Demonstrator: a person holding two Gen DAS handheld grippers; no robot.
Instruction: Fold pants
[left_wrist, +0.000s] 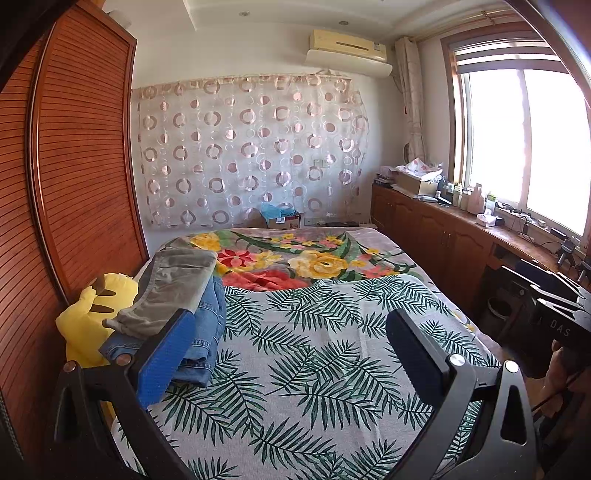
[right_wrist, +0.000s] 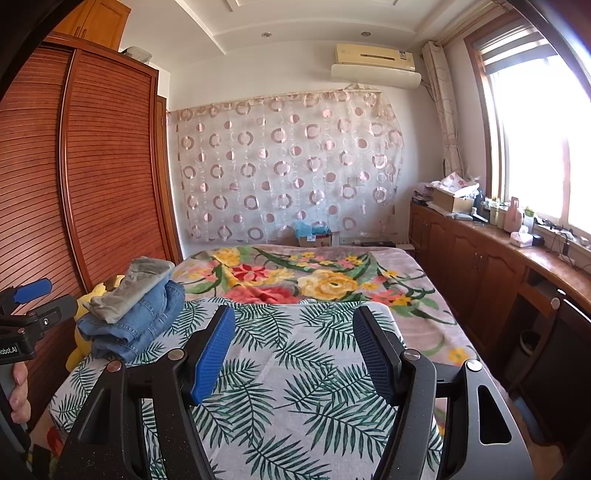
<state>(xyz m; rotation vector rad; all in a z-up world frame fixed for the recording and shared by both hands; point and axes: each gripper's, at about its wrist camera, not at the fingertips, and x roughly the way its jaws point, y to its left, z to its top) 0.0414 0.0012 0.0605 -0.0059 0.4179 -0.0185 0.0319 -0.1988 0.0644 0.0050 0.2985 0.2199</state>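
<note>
Holding both claws up over the near end of the bed (right_wrist: 332, 369), I am gripping nothing: the left claw (left_wrist: 291, 354) is standing wide open and the right claw (right_wrist: 293, 350) is gaping too, with only the leaf-print cover showing between the pads. I am judging this as either the gap between garments or the finish, since the pants are already sitting folded in a pile at the bed's left edge, grey pants (right_wrist: 136, 286) on top of blue jeans (right_wrist: 136, 325), resting against a yellow plush toy (left_wrist: 92, 317). The stack's long axis is running from the near-left corner away toward the flowered blanket (right_wrist: 314, 280). If more work is coming, I am needing an unfolded pair brought onto the open cover; none is in sight.
</note>
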